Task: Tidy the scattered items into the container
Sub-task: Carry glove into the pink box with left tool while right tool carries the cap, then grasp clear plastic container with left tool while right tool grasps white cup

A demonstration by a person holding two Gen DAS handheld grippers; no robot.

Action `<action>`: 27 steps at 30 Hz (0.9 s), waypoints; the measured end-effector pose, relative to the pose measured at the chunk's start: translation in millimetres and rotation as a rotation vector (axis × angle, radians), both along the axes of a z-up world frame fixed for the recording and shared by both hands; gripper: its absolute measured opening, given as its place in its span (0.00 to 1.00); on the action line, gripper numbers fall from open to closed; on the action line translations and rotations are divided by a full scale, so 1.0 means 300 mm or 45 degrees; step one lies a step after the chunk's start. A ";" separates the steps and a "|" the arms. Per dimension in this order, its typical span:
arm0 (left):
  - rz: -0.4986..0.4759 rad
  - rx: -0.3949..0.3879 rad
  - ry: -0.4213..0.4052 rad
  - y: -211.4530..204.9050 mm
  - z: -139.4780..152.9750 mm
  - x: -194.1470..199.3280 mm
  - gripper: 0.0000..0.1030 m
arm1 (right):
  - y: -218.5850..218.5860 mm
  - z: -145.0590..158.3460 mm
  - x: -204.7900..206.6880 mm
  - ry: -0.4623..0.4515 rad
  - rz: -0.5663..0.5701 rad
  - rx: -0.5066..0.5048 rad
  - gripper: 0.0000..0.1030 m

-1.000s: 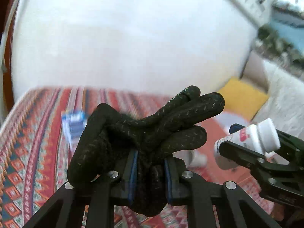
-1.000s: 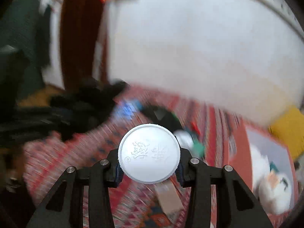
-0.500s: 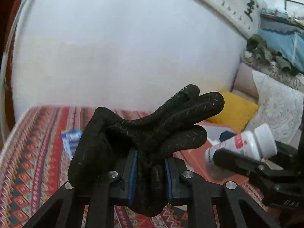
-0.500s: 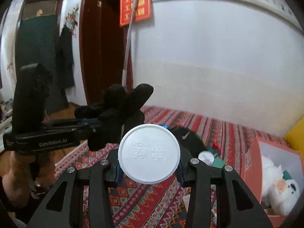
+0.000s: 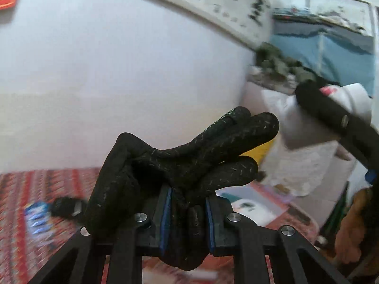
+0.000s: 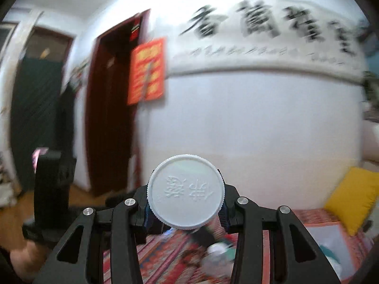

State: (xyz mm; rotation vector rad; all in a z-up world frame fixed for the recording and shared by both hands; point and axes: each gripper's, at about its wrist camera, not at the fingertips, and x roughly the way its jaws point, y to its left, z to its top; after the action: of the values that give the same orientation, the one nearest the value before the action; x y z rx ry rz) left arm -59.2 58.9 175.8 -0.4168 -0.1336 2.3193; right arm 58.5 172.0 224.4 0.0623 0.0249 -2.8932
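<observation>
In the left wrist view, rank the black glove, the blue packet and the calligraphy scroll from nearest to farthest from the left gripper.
1. Black glove: clamped in the left gripper, centre.
2. Blue packet: on the patterned cloth, lower left.
3. Calligraphy scroll: high on the far wall, upper right.

Left tongs [image 5: 187,215] clamped on glove, right tongs [image 6: 185,209] clamped on bottle, both raised

Black angular tongs [image 5: 187,220] with silver screws and blue-edged pads [image 5: 164,222].
</observation>
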 end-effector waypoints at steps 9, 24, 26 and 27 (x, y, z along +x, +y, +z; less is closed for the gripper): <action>-0.304 -0.090 -0.062 0.585 0.038 -0.154 0.18 | 0.622 0.100 0.123 0.137 -0.577 -0.235 0.44; -0.138 -0.141 -0.352 0.732 -0.155 -0.440 0.72 | 1.261 -0.309 -0.400 -0.431 -0.688 -0.589 0.88; -0.082 -0.101 -0.327 0.612 -0.126 -0.418 0.72 | 1.255 -0.283 -0.363 -0.398 -0.671 -0.594 0.91; -0.047 -0.086 -0.314 0.552 -0.117 -0.412 0.73 | 1.245 -0.270 -0.351 -0.388 -0.665 -0.596 0.91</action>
State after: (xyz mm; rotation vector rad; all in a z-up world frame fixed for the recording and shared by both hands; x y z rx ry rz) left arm -182.8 224.4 140.7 -0.7331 -0.1659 2.2339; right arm -46.6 545.5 143.3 0.4854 -0.8330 -3.2672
